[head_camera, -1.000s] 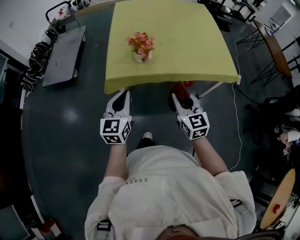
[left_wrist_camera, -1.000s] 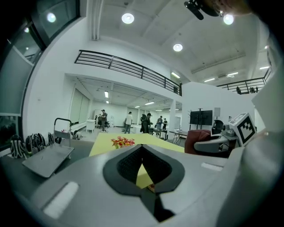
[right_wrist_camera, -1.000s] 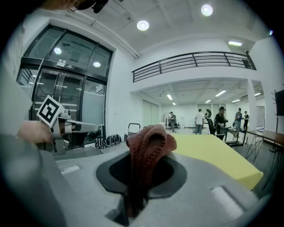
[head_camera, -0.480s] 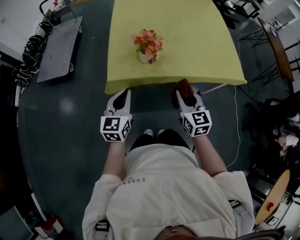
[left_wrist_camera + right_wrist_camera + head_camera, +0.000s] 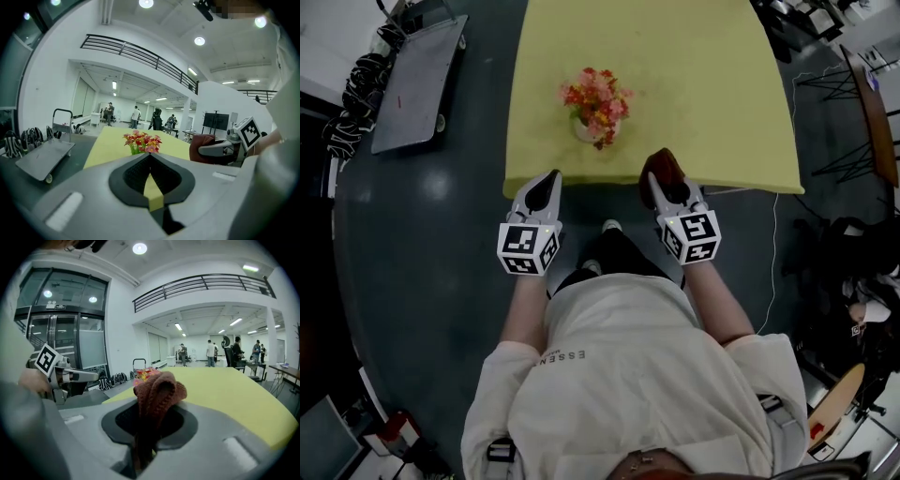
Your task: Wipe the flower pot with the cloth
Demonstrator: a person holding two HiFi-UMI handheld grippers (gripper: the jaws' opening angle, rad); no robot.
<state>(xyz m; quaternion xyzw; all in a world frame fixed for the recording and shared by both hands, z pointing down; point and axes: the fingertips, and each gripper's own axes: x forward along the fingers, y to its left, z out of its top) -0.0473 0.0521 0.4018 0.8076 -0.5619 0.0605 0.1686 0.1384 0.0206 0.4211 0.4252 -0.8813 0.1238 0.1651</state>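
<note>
Clamping the brown knitted cloth (image 5: 660,169), the right gripper (image 5: 668,195) is nearing the unwiped white flower pot (image 5: 584,131); the left gripper (image 5: 546,187), closed and empty, is advancing alongside.

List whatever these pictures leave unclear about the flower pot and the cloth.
- Head view: the flowers cover most of the flower pot; any dirt on it is too small to see.
- Left gripper view: the left gripper's own body hides the pot; only flowers show.
- Right gripper view: the cloth held by the right gripper blocks the pot.
- The cloth's full size: bunched between the fingers, lower end hidden.
</note>
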